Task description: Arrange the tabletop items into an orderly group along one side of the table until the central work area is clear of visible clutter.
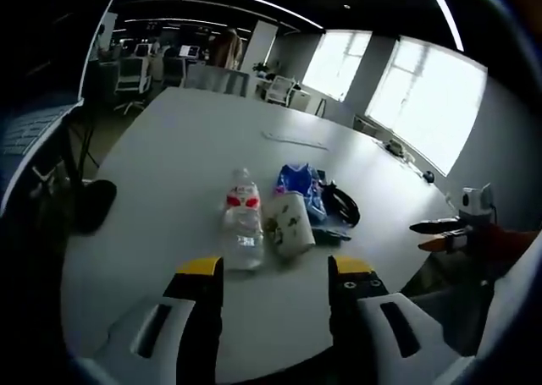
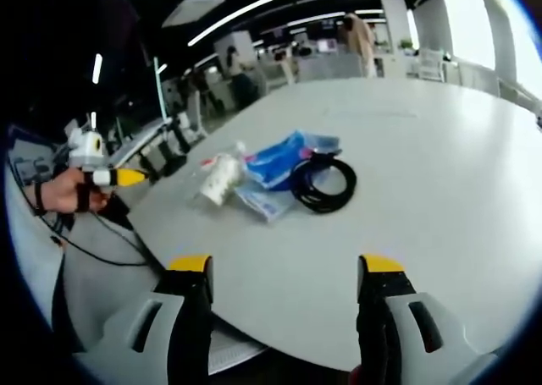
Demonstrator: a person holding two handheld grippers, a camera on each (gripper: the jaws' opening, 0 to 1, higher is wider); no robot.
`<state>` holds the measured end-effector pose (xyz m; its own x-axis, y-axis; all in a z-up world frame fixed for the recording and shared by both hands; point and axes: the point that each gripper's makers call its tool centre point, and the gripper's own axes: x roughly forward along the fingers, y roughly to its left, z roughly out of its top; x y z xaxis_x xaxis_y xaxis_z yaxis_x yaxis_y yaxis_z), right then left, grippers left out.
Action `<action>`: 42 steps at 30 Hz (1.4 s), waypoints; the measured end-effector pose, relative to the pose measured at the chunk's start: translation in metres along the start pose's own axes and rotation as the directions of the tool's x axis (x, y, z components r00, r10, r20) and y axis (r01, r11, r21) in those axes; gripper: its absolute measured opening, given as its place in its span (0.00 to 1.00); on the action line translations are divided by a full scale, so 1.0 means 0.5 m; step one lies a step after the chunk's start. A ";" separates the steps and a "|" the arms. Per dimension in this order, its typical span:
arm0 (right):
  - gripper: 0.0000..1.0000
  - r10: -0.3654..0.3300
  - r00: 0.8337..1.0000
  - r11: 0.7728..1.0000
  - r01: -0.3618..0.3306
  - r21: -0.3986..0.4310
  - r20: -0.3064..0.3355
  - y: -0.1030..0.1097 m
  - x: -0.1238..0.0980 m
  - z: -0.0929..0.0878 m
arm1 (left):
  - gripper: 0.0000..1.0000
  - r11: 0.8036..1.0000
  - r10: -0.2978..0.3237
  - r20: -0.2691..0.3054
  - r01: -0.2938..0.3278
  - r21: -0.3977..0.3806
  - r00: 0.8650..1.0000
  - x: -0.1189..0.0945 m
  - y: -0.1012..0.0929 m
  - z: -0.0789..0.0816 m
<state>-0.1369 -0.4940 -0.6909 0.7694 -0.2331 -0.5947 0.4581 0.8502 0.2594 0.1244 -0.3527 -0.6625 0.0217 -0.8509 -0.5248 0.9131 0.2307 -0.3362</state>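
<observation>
Tabletop items sit bunched near the table's point(image 1: 169, 156) near edge, not along a side: a clear water bottle point(image 1: 244, 224) lying down, touching a pale printed pouch point(image 1: 288, 224), with blue packets point(image 1: 301, 186) and a coiled black cable point(image 1: 341, 204) just behind. Left gripper point(image 1: 275, 292) hovers short of the bottle, jaws wide apart, holding nothing. Right gripper point(image 2: 284, 300) likewise spread and empty. Recommendation: take the bottle across its body first, since it may roll; lift the loose cable last, gathering the coil so it does not trail.
</observation>
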 end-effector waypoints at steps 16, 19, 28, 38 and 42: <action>0.67 -0.015 1.000 1.000 0.015 0.020 -0.002 -0.008 -0.004 -0.007 | 0.51 0.999 0.040 -0.102 -0.041 -0.010 0.994 0.101 0.055 0.057; 0.67 -0.011 1.000 1.000 0.011 0.015 -0.009 -0.009 0.000 -0.008 | 0.53 0.998 0.050 -0.114 -0.054 -0.029 0.992 0.122 0.068 0.070; 0.67 0.004 1.000 1.000 -0.004 0.015 -0.021 -0.005 0.010 -0.013 | 0.49 0.994 0.049 -0.195 -0.066 -0.083 0.980 0.171 0.080 0.070; 0.67 0.013 0.999 1.000 -0.013 0.016 -0.043 -0.006 0.015 -0.022 | 0.48 0.991 0.074 -0.296 -0.105 -0.088 0.952 0.217 0.086 0.059; 0.67 0.014 0.999 1.000 -0.013 0.020 -0.045 -0.011 0.018 -0.020 | 0.48 0.993 0.070 -0.336 -0.099 -0.069 0.939 0.230 0.078 0.047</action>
<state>-0.1371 -0.4958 -0.7051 0.7546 -0.1998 -0.6251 0.4570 0.8435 0.2820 0.1722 -0.4528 -0.7178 -0.0523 -0.6249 -0.7790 0.8760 0.3458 -0.3362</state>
